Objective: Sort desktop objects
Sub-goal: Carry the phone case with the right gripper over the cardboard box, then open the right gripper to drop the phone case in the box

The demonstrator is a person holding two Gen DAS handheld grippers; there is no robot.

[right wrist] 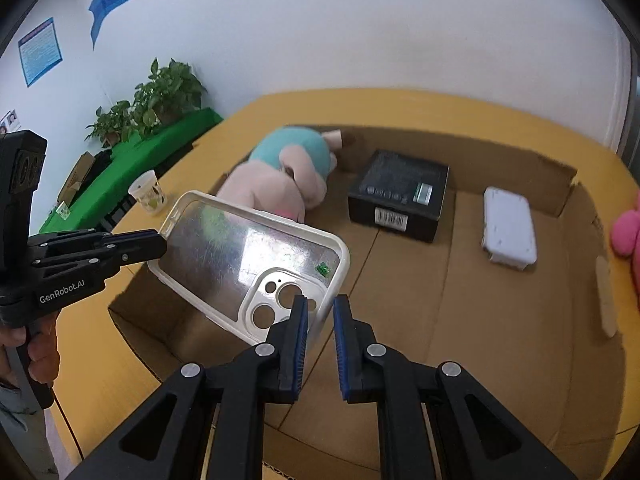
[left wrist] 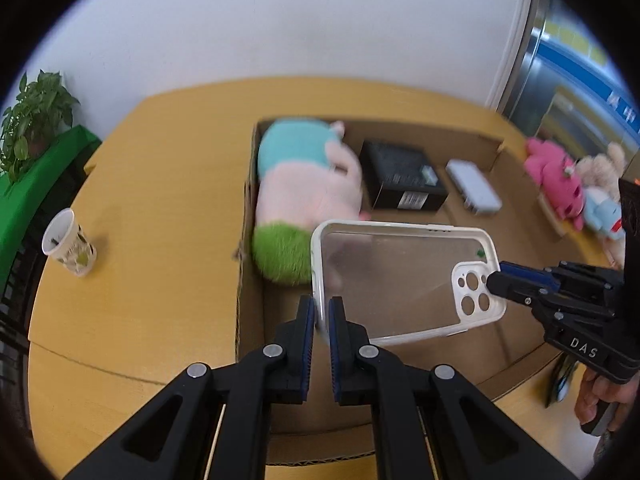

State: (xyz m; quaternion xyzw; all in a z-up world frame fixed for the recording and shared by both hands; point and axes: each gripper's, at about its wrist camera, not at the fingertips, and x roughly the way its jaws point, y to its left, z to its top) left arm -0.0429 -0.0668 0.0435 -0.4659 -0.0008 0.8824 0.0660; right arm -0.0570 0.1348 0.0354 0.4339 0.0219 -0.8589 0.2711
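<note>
A clear phone case [left wrist: 404, 276] with a white rim is held above the open cardboard box [left wrist: 472, 140]. My left gripper [left wrist: 322, 312] is shut on its plain short end. My right gripper [right wrist: 320, 312] is shut on the camera-cutout end; it also shows in the left wrist view [left wrist: 494, 278]. The case [right wrist: 240, 256] hangs over the box's near left corner. In the box [right wrist: 520, 320] lie a pink, teal and green plush toy [left wrist: 300, 196], a black carton [left wrist: 404, 176] and a small white device [left wrist: 472, 184].
A paper cup [left wrist: 68, 244] stands on the yellow table [left wrist: 160, 184] left of the box. Pink and beige plush toys [left wrist: 560, 180] lie right of the box. Potted plants [right wrist: 160, 96] stand on a green-covered side table.
</note>
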